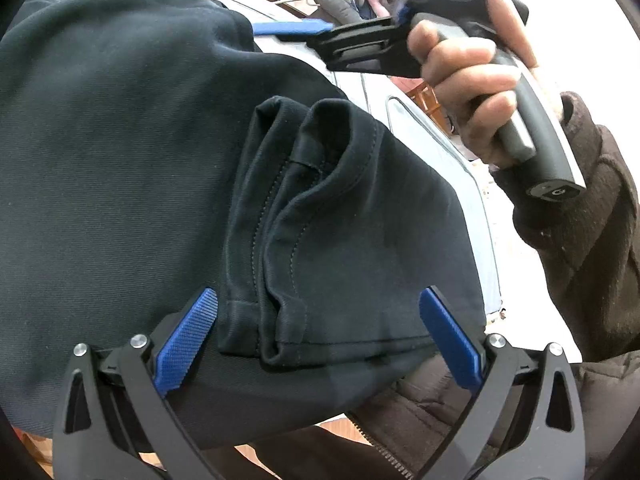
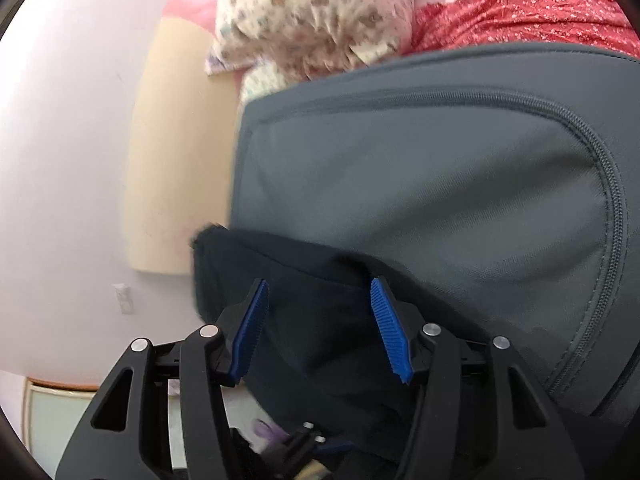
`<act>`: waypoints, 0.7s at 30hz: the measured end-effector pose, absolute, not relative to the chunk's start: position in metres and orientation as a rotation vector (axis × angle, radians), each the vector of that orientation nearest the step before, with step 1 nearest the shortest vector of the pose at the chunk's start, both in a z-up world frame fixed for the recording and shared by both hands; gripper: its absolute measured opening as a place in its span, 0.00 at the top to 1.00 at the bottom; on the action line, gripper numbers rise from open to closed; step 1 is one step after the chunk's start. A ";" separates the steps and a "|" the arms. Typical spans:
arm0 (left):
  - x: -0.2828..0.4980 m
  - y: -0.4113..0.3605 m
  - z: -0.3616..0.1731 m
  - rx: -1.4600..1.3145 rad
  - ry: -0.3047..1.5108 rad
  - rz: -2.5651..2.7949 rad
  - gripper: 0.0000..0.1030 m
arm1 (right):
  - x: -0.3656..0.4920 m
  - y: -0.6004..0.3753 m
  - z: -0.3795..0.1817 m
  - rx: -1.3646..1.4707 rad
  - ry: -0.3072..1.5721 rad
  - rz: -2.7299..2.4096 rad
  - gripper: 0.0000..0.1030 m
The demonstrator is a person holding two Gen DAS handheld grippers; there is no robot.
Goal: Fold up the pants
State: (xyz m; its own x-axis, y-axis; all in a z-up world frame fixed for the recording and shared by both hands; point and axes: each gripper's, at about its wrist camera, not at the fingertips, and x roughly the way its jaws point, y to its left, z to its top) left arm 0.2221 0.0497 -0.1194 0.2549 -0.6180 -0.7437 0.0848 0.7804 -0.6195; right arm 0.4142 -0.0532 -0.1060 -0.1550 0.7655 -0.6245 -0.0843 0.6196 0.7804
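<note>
While the dark pants (image 1: 120, 160) lie folded across a grey zippered case (image 2: 440, 184), their hem end reaches its near edge, between the spread blue pads of the left gripper (image 1: 320, 340): fingers released, nothing clamped. Right gripper (image 2: 320, 328): fingers also apart, dark cloth lying between them ungripped. Right hand (image 1: 472, 80) wraps its handle. Floral pillow (image 2: 316, 12) and red cloth (image 2: 520, 12) behind the case.

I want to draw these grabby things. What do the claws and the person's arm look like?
Each claw, left and right, has black curved arms with silver round bolts and two bright blue ridged pads. The right hand is bare-fingered, in a dark fingerless glove, with a fuzzy brown sleeve.
</note>
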 end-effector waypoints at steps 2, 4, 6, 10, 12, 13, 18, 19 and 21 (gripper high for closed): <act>0.221 0.050 -0.116 -0.517 1.230 -0.509 0.02 | 0.412 -0.045 -0.112 0.569 1.584 0.829 0.46; 0.222 0.046 -0.116 -0.518 1.228 -0.512 0.02 | 0.410 -0.038 -0.115 0.544 1.591 0.826 0.46; 0.223 0.046 -0.115 -0.518 1.228 -0.513 0.02 | 0.408 -0.033 -0.114 0.498 1.565 0.816 0.55; 0.222 0.050 -0.116 -0.525 1.224 -0.518 0.02 | 0.409 -0.045 -0.106 0.597 1.522 0.867 0.90; 0.222 0.051 -0.117 -0.524 1.225 -0.516 0.02 | 0.407 -0.043 -0.100 0.561 1.513 0.882 0.90; 0.222 0.052 -0.118 -0.524 1.226 -0.517 0.02 | 0.406 -0.041 -0.100 0.540 1.514 0.874 0.90; 0.220 0.050 -0.114 -0.520 1.212 -0.523 0.02 | 0.409 -0.047 -0.098 0.585 1.440 0.770 0.91; 0.218 0.052 -0.112 -0.531 1.198 -0.524 0.02 | 0.409 -0.048 -0.103 0.600 1.450 0.745 0.91; 0.213 0.064 -0.105 -0.592 1.159 -0.505 0.03 | 0.405 -0.046 -0.107 0.570 1.474 0.722 0.88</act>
State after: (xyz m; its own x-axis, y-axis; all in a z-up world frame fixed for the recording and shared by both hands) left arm 0.2129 0.0644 -0.1049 0.3226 -0.6473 -0.6906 0.0653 0.7431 -0.6660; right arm 0.4054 -0.0464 -0.1071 -0.0408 0.7342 -0.6777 -0.0856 0.6732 0.7345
